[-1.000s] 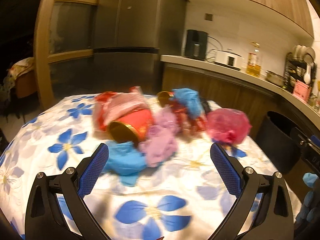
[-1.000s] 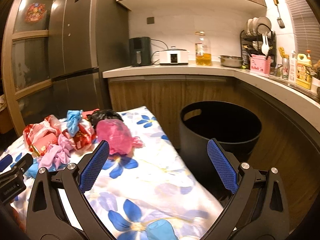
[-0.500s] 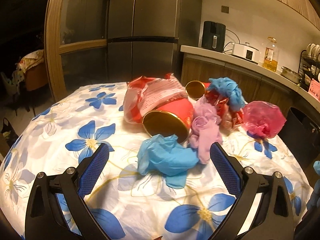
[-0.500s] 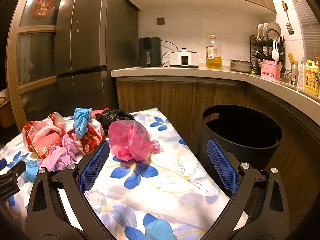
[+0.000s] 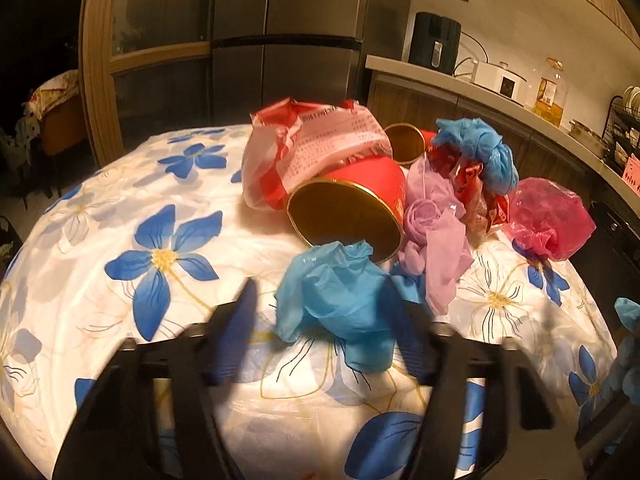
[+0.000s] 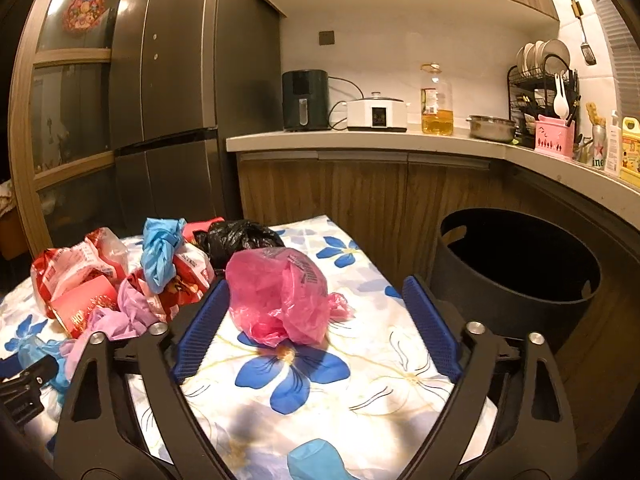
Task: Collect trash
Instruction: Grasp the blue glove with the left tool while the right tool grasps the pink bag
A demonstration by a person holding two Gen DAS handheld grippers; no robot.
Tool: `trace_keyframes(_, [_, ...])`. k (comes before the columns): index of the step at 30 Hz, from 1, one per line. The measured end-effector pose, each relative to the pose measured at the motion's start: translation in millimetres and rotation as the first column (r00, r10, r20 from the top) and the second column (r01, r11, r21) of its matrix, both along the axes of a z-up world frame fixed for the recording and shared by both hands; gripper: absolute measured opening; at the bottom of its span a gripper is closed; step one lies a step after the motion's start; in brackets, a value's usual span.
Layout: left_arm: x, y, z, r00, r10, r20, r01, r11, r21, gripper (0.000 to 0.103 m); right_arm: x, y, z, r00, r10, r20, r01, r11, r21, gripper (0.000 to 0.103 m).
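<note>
crumpled blue plastic bag (image 5: 340, 300), pink bag (image 6: 280, 292) glossy.

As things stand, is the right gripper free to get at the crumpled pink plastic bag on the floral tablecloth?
Probably yes. The right gripper has its closing jaws on either side of the crumpled pink plastic bag, not yet pressing it. Nothing lies between them; the other trash sits off to the left.
</note>
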State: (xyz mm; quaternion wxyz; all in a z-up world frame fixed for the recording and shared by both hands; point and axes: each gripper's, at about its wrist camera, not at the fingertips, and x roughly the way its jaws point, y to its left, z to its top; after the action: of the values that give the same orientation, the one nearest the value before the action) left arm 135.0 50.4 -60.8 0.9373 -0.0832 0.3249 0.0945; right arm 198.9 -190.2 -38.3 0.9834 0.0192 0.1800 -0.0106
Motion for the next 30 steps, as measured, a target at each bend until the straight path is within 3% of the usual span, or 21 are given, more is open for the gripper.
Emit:
trace_keyframes(4, [5, -2, -5, 0.999, -0.028, -0.028, 0.028, 1.0, -0.006, 0.007, 7, 3, -7, 1.0, 0.005, -0.018, -0.005, 1.0, 0.004, 0.074])
trace_keyframes(5, [5, -3, -5, 0.999, -0.034, -0.029, 0.034, 0.999, -0.006, 0.003, 8, 4, -8, 1.0, 0.007, -0.023, -0.007, 1.0, 0.005, 0.072])
trace_keyframes(13, [-20, -3, 9, 0.998, -0.034, 0.046, 0.034, 0.999, 0.001, 0.001, 25, 4, -20, 0.996, 0.019, -0.085, -0.016, 0.999, 0.037, 0.044])
trace_keyframes(18, [-31, 3, 16, 0.998, -0.007, 0.06, 0.008, 1.0, -0.015, 0.001, 30, 1, -24, 0.993, 0.022, -0.119, -0.015, 0.998, 0.057, 0.007])
trace_keyframes(19, [-33, 3, 18, 0.998, -0.004, 0.067, 0.005, 1.0, -0.013, 0.001, 29, 0, -23, 0.993, 0.022, -0.119, -0.015, 0.998, 0.062, 0.004])
trace_keyframes(30, [-55, -5, 56, 0.985, -0.007, 0.173, 0.005, 1.0, 0.014, 0.001, -13, -21, 10, 1.0, 0.023, -0.008, -0.022, 0.996, 0.09, 0.001])
